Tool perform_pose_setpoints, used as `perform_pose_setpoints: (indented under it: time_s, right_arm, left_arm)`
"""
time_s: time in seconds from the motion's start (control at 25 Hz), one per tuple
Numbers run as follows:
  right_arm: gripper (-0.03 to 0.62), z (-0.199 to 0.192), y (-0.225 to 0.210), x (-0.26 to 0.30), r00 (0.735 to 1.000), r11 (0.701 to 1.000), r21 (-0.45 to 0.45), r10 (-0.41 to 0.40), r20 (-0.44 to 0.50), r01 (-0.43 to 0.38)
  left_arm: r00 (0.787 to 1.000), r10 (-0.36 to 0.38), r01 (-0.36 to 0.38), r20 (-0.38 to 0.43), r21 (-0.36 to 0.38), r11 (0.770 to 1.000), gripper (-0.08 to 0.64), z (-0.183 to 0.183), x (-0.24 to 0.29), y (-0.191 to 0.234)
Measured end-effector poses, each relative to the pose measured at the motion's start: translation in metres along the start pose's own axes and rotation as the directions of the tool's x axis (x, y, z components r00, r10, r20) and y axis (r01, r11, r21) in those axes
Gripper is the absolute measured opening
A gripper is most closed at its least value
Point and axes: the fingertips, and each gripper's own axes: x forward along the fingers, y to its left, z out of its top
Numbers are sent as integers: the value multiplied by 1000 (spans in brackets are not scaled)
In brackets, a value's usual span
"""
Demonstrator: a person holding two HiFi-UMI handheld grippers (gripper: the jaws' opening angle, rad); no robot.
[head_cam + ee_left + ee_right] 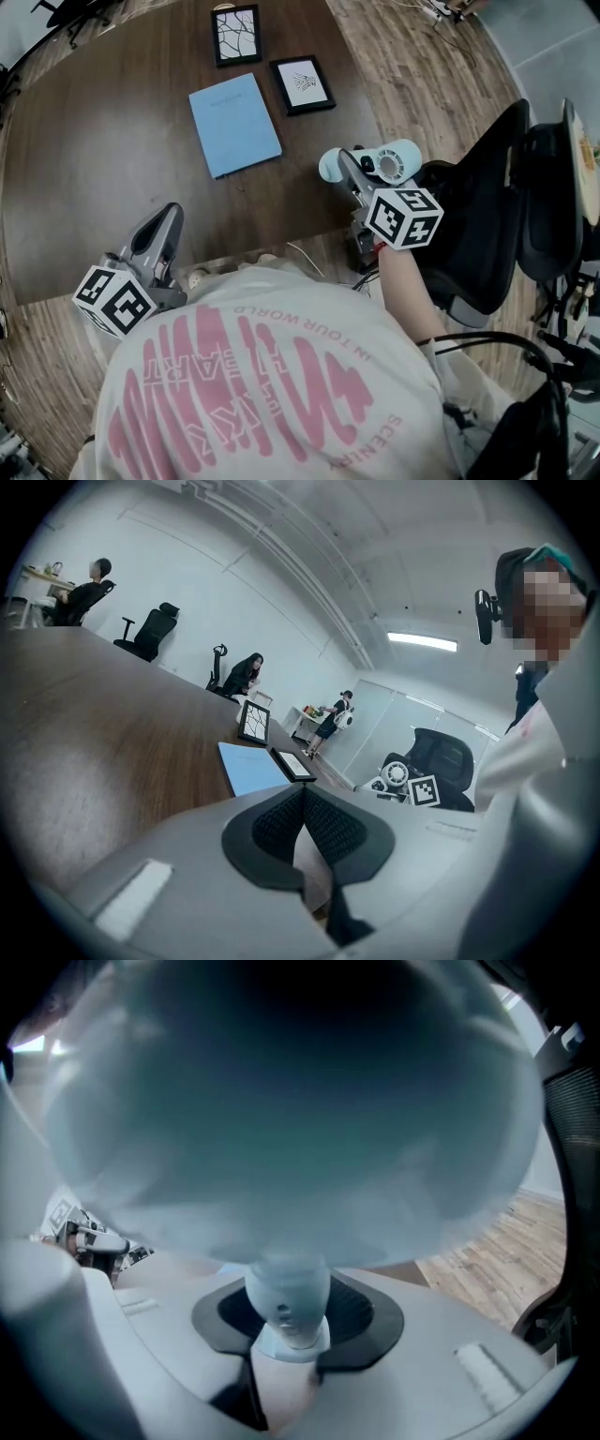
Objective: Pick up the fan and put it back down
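Head view: our right gripper [345,167] clamps the fan [398,155]; left gripper [167,220], jaws together, empty, faces the dark table [94,141].

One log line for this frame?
right gripper: jaws shut on fan, by its stem | fan: by table right edge | left gripper: jaws shut, empty

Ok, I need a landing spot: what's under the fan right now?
The fan, clamped in the right gripper, hangs over the table's right edge and plank floor. The spot directly beneath is covered by the fan and gripper.
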Motion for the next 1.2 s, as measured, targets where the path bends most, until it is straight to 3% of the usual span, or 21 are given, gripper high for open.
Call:
perform_pose_setpoints:
  time_s: [0.24,0.56,1.2]
  right_arm:
    - [147,39,30,-12,992,996,11,86,95,-87]
    - [147,87,75,-33,959,977,3,210,189,-215]
    - [147,135,159,-70,866,905,-59,420,273,-420]
  left_arm:
    - [999,14,-15,41,8,1000,20,13,-6,7]
    - [995,46,-48,87,16,999,18,26,-17,15]
    - [986,44,-46,160,9,999,19,35,-33,16]
